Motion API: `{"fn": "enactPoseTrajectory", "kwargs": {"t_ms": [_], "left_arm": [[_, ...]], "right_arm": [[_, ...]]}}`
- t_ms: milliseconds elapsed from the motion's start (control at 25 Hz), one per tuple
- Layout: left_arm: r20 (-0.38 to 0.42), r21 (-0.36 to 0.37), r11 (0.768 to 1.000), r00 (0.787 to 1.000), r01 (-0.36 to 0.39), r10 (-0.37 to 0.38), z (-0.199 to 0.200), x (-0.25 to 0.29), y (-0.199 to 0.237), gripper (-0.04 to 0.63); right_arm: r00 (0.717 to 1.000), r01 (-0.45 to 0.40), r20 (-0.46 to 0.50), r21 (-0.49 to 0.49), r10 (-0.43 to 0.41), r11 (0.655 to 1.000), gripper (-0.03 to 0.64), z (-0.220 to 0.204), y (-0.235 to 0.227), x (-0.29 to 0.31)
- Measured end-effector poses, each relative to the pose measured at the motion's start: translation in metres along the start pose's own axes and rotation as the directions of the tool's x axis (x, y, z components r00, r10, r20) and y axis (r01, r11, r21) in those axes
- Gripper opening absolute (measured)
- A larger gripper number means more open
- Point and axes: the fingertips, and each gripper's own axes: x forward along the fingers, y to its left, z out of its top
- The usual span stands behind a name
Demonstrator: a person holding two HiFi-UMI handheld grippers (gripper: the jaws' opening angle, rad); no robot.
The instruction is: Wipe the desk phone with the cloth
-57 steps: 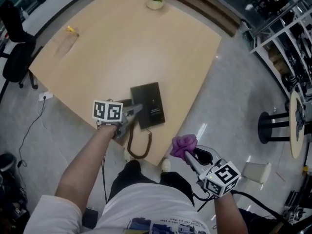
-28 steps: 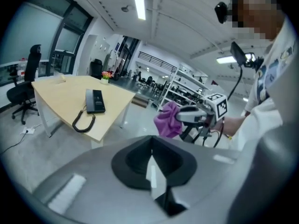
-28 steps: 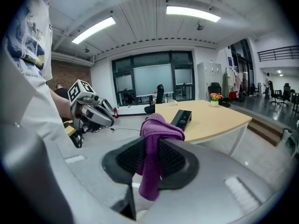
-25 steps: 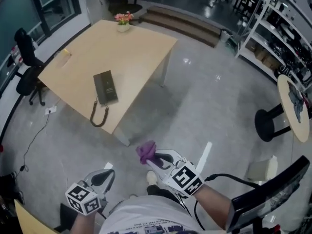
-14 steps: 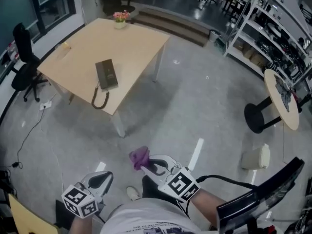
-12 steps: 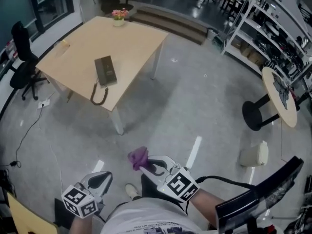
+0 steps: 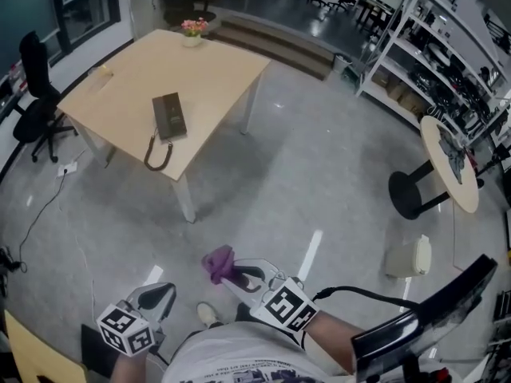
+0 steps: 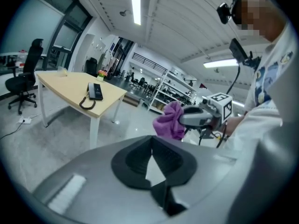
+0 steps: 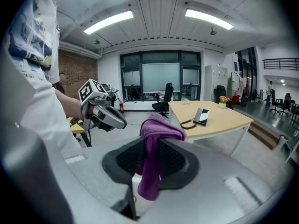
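head view: i'm standing well away from the wooden table (image 7: pixel 215 70), where the desk phone (image 7: pixel 168 116) lies near the edge. both tools hang low by my body.

left gripper view: the left gripper (image 8: pixel 151 143) is pressed together on nothing.

right gripper view: the right gripper (image 9: pixel 150 146) pinches the purple cloth (image 9: pixel 156 125) — it drapes down between the jaws.

as i judge it, no wiping is under way. the next move calls for walking over to the table and laying the cloth on the phone.

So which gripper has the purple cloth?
The right gripper: its jaws pinch the purple cloth. The left gripper is shut with nothing in it.
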Motion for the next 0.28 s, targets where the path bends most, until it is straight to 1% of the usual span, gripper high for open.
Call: {"fn": "enactPoseTrajectory", "kwargs": {"t_ms": [120,280], "left_arm": [[0.012,0.009,1.000,1.000,-0.006,0.006,0.011,0.011,-0.005,0.004],[0.013,0.035,0.999,1.000,-0.005,0.004,0.026,0.032,-0.012,0.005]], "right_arm": [[1.000,-0.016,0.006,-0.019,0.016,1.000,0.084,0.003,-0.009,-0.003],[1.000,-0.017,0.017,-0.035,0.018,0.999,0.084,0.004,-0.029,-0.011]]}}
